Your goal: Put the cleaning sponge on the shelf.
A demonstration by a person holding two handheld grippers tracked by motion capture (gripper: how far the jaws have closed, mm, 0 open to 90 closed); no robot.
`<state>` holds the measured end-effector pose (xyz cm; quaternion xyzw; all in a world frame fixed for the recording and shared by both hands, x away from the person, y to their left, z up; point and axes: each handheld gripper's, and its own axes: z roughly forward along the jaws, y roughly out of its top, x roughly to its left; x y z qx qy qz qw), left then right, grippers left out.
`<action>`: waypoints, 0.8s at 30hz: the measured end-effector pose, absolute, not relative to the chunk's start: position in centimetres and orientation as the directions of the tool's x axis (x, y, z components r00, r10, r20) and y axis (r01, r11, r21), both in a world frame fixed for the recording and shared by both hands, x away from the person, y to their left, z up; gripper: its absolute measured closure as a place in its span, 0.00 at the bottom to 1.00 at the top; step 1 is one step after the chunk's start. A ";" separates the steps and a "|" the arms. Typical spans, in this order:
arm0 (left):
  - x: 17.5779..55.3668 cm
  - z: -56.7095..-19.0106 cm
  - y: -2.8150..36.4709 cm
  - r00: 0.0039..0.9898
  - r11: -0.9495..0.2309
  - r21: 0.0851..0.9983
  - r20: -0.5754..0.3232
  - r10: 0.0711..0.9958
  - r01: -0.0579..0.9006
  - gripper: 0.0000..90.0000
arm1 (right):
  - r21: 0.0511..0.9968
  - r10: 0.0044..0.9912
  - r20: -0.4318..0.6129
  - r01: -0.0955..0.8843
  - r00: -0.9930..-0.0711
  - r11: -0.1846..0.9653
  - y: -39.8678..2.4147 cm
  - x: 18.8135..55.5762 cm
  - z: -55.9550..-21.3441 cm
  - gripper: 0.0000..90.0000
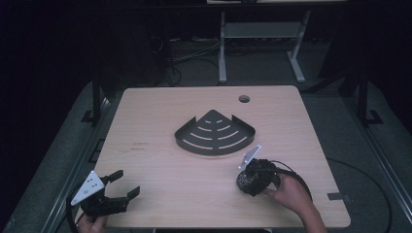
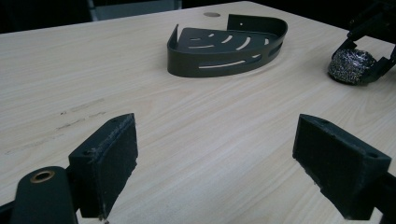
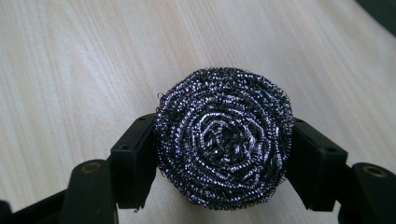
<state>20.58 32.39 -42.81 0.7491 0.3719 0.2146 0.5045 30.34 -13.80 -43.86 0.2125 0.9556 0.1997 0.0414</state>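
Wooden table (image 1: pixel 160 189): our right gripper (image 1: pixel 249 182) clamps steel scourer (image 3: pixel 224 140).
Left gripper (image 1: pixel 121 187) wide open, holding nothing; corner caddy (image 1: pixel 215 133) beyond scourer, contents hidden low, slotted floor seen from above.

The high view looks forward and down from above my side of the counter (image 1: pixel 160 194), far enough off to take in its whole top. The left gripper view rides low on my left gripper (image 2: pixel 224 163), facing level across the counter toward the rack (image 2: pixel 224 44) and my right gripper (image 2: pixel 369 60) with its scourer (image 2: pixel 349 65). The right gripper view rides on my right gripper (image 3: pixel 224 154) and looks steeply down, very near the scourer (image 3: pixel 224 140). The high view shares rack (image 1: pixel 215 133), scourer (image 1: pixel 248 180) and both grippers with them.
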 end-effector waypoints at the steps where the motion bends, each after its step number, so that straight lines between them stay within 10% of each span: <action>1: 20.6 -42.8 32.4 0.631 -0.215 0.915 -0.054 0.774 0.341 0.15 | 0.404 0.421 0.013 0.390 -0.907 0.828 -13.8 30.4 -43.7 0.35; 24: 20.6 -42.8 32.4 0.630 -0.210 0.916 -0.056 0.775 0.341 0.15 | 0.425 0.365 0.049 0.350 -0.930 0.835 -12.2 33.7 -40.1 0.35</action>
